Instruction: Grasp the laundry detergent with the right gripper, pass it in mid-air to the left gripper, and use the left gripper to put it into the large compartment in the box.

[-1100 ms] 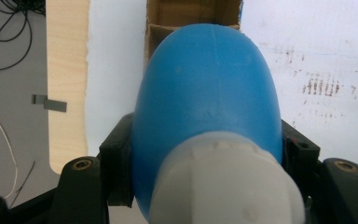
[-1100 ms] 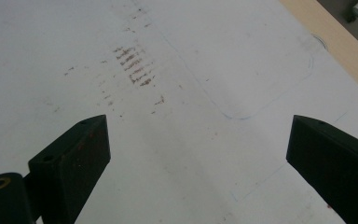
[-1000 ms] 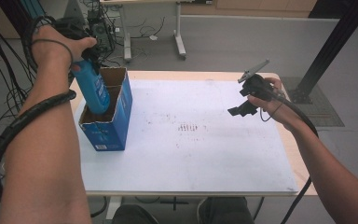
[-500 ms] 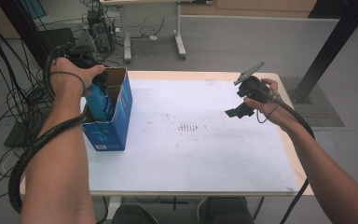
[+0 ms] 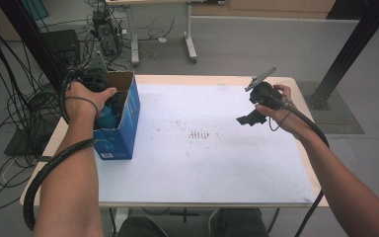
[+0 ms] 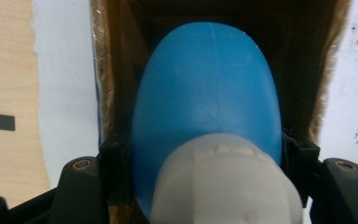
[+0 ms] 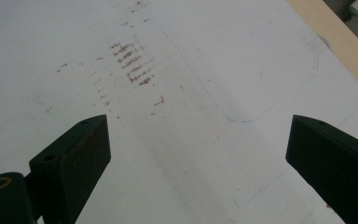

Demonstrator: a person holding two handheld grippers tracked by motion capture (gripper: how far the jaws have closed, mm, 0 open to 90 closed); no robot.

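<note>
**Blue bottle held inside the open box**

Nearest us, our two forearms come in from the bottom of the high view, the left one wrapped by its ribbed cable. Following the left arm up, we find our left hand over the mouth of the blue cardboard box, which stands at the left edge of the white table cover. The left gripper is clenched on the blue bottle: in the left gripper view its black jaws press on the bottle's two sides just above the white cap. The bottle points down into the box, with brown cardboard walls around it on both sides. From above, a patch of the bottle's blue shows inside the box opening, just beside our hand.

Farther across the table, our right hand holds the right gripper up over the right half of the cover, well apart from the box. Its jaws stand wide, with nothing between them. Past them lie brown smudges and a faint pen outline on the white surface.

Beyond the table's far edge we see grey floor, another table's legs and tangled cables at the left.
</note>
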